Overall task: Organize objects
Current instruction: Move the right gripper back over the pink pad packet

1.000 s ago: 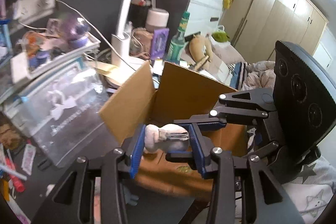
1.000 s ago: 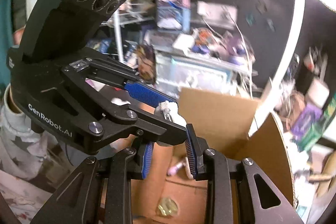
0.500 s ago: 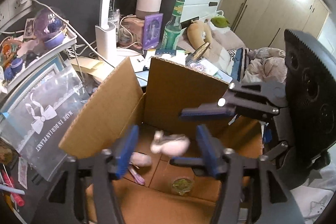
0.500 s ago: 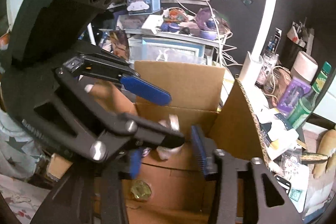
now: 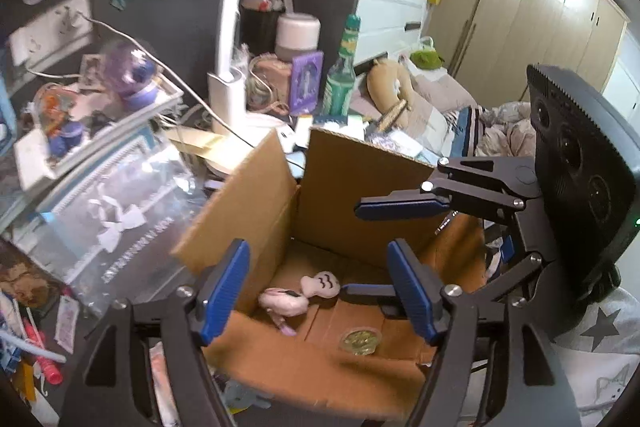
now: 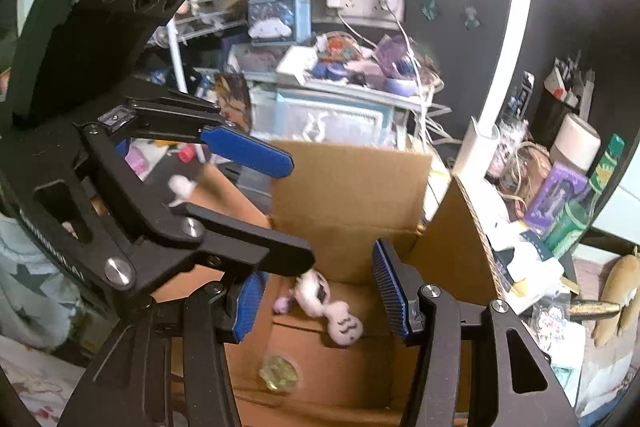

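An open cardboard box (image 5: 360, 183) (image 6: 352, 183) stands on the cluttered desk. On its floor lie small pale pink toys (image 5: 300, 295) (image 6: 332, 307) and a gold round token (image 5: 360, 341) (image 6: 278, 373). My left gripper (image 5: 320, 291) is open and empty above the box's near edge. My right gripper (image 6: 320, 291) is open and empty above the box. Each gripper shows in the other's view, the right one (image 5: 400, 207) and the left one (image 6: 248, 151), both over the box.
A white lamp post (image 5: 228, 27) rises behind the box. A green bottle (image 5: 340, 75), a purple card box (image 5: 306, 81) and a white jar (image 5: 298, 35) stand at the back. A clear storage box (image 5: 100, 195) and stacked shelves (image 6: 320, 87) sit left. Bed at right.
Both grippers were shut on one pale toy above the box. They opened, and the toy dropped onto the box floor beside the other pink toy.
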